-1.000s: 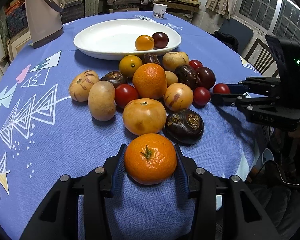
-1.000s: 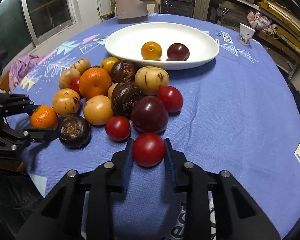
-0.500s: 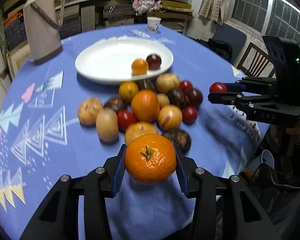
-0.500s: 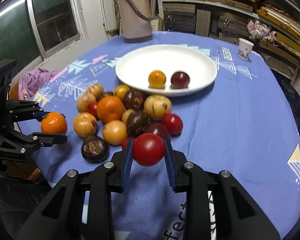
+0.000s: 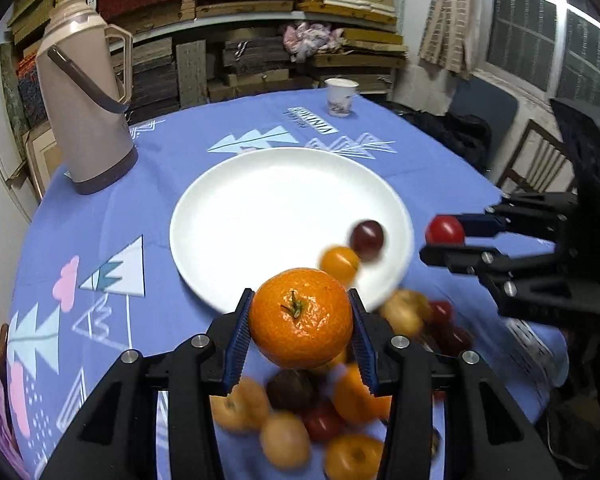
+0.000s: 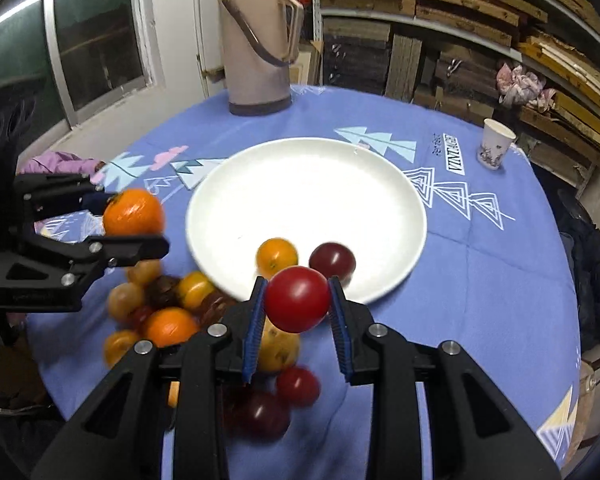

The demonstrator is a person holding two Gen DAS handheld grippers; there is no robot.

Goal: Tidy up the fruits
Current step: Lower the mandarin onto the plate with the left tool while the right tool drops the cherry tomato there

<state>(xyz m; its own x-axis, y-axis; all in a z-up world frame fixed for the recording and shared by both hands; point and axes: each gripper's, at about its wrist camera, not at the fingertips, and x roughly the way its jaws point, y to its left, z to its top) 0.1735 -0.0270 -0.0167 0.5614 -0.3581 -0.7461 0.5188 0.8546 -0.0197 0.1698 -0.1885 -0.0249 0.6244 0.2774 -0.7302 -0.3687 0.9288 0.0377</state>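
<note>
My left gripper (image 5: 300, 320) is shut on an orange mandarin (image 5: 300, 316) and holds it in the air above the fruit pile, near the front rim of the white plate (image 5: 260, 200). My right gripper (image 6: 296, 300) is shut on a red tomato (image 6: 297, 298), also in the air by the plate's (image 6: 300, 192) near rim. The plate holds a small orange fruit (image 6: 277, 256) and a dark red plum (image 6: 332, 261). The pile of mixed fruits (image 6: 160, 308) lies on the blue cloth below both grippers. Each gripper shows in the other's view, the right (image 5: 440, 240) and the left (image 6: 140, 220).
A beige thermos jug (image 5: 84, 92) stands at the back left of the round table (image 5: 100, 240). A paper cup (image 5: 340, 96) stands at the back edge. Shelves of stacked wood are behind. A chair (image 5: 540, 152) is at the right.
Both grippers have risen off the table with their fruits and moved forward toward the plate. The fruit pile now lies beneath them.
</note>
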